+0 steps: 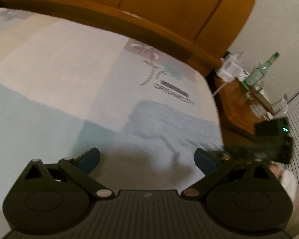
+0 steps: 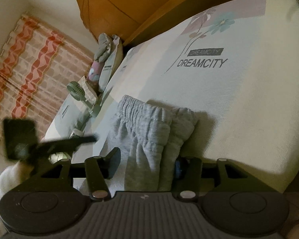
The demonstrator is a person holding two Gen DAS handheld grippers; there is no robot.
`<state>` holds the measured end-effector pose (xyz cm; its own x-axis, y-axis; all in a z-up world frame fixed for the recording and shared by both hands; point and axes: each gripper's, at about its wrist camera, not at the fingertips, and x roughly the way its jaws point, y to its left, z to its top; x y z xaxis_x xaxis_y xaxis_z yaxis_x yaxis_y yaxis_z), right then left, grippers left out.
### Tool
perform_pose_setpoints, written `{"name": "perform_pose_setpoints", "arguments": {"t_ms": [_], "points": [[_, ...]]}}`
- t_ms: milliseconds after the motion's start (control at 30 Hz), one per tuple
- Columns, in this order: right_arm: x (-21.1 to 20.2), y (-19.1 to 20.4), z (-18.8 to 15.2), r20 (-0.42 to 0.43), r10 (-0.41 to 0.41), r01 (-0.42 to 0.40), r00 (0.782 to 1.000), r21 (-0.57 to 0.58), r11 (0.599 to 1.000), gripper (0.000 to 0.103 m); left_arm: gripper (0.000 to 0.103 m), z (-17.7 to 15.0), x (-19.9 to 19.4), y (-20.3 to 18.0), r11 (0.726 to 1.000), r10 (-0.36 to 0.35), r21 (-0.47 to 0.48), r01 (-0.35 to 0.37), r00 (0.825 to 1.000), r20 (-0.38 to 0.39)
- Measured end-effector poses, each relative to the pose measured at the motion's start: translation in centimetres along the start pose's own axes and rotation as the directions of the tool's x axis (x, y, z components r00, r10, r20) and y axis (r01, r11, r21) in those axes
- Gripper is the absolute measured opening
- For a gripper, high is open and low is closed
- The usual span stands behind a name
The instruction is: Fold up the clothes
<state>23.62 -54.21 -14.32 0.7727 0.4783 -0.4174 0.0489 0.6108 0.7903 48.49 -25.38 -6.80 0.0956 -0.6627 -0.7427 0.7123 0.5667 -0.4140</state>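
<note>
Grey sweatpants are lying bunched on the bed, just below the DREAMCITY print, elastic waistband pointing toward it. The right gripper sits about half open with the pants' fabric between its fingers, left finger clear of the cloth, so it isn't pinching anything. The left gripper is spread wide over the sheet, nothing in it, well below the print in its own blurry view. A fan and pillows sit left of the print, by the headboard. A green bottle stands on a nightstand right of it.
</note>
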Motion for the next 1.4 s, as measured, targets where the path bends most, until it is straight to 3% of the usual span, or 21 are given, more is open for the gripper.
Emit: {"name": "perform_pose_setpoints", "arguments": {"t_ms": [100, 233, 300, 433, 533, 600, 667, 700, 767, 833, 867, 900, 933, 1100, 1200, 1333, 1400], "points": [[0.0, -0.2, 0.3, -0.023, 0.013, -0.013, 1.000, 0.004, 1.000, 0.057, 0.099, 1.4, 2.5, 3.0, 0.988, -0.144, -0.072, 0.138, 0.986, -0.079], [-0.1, -0.4, 0.5, -0.047, 0.028, -0.027, 0.999, 0.013, 1.000, 0.058, 0.101, 1.8, 4.9, 4.8, 0.950, -0.305, -0.119, 0.290, 0.942, -0.140], [-0.1, -0.5, 0.6, -0.054, 0.031, -0.030, 0.998, 0.016, 0.999, 0.059, 0.101, 2.3, 5.6, 5.1, 0.926, -0.372, -0.119, 0.358, 0.919, -0.129], [0.2, -0.2, 0.8, -0.058, 0.034, -0.034, 0.998, 0.002, 0.999, 0.062, 0.101, 3.7, 8.0, 4.5, 0.886, -0.458, -0.132, 0.444, 0.882, -0.111], [0.3, 0.0, 0.7, -0.046, 0.027, -0.027, 0.999, -0.003, 1.000, 0.062, 0.101, 4.1, 8.4, 3.9, 0.884, -0.466, -0.118, 0.453, 0.876, -0.124], [0.1, -0.1, 0.6, -0.042, 0.032, -0.032, 0.999, 0.003, 0.999, 0.062, 0.101, 3.4, 7.9, 4.3, 0.877, -0.480, -0.107, 0.469, 0.864, -0.154], [0.1, -0.2, 0.6, -0.039, 0.035, -0.035, 0.999, 0.006, 0.999, 0.062, 0.098, 2.6, 7.2, 5.2, 0.874, -0.485, -0.112, 0.473, 0.864, -0.137], [0.1, -0.1, 0.6, -0.038, 0.033, -0.033, 0.999, 0.005, 0.999, 0.062, 0.091, 2.1, 6.9, 5.7, 0.873, -0.487, -0.115, 0.475, 0.864, -0.128], [0.0, 0.0, 0.5, -0.033, 0.025, -0.024, 0.999, 0.004, 1.000, 0.061, 0.087, 2.0, 6.9, 5.6, 0.883, -0.466, -0.111, 0.455, 0.878, -0.107], [0.0, -0.1, 0.5, -0.023, 0.007, -0.007, 1.000, 0.011, 1.000, 0.056, 0.072, 2.2, 7.0, 4.9, 0.905, -0.424, -0.074, 0.418, 0.900, -0.096], [0.0, -0.2, 0.5, -0.020, -0.009, 0.009, 1.000, 0.017, 1.000, 0.045, 0.065, 2.3, 6.9, 4.3, 0.920, -0.392, -0.046, 0.389, 0.915, -0.094], [0.0, -0.3, 0.5, -0.016, -0.024, 0.025, 1.000, 0.023, 0.999, 0.032, 0.048, 2.4, 6.9, 3.8, 0.933, -0.360, -0.018, 0.360, 0.929, -0.090], [0.0, -0.4, 0.5, -0.013, -0.040, 0.040, 0.999, 0.029, 0.999, 0.029, 0.042, 2.4, 6.9, 3.8, 0.937, -0.349, -0.014, 0.349, 0.934, -0.081], [-0.5, 1.8, -0.1, 0.044, -0.111, 0.114, 0.993, -0.069, 0.991, 0.023, 0.030, 2.7, 6.2, 3.1, 0.947, -0.319, 0.025, 0.320, 0.947, -0.031], [-1.7, 3.1, -0.2, 0.091, -0.109, 0.118, 0.990, -0.093, 0.989, 0.022, 0.029, 3.6, 5.5, 2.1, 0.931, -0.357, 0.077, 0.357, 0.934, -0.006], [-2.1, 3.0, -0.2, 0.097, -0.136, 0.145, 0.986, -0.094, 0.985, 0.022, 0.029, 4.3, 6.9, 1.6, 0.927, -0.355, 0.112, 0.358, 0.934, -0.047], [-1.4, 2.2, -0.1, 0.070, -0.167, 0.172, 0.984, -0.071, 0.983, 0.023, 0.033, 4.1, 8.0, 2.3, 0.932, -0.347, 0.085, 0.353, 0.935, -0.072]]}}
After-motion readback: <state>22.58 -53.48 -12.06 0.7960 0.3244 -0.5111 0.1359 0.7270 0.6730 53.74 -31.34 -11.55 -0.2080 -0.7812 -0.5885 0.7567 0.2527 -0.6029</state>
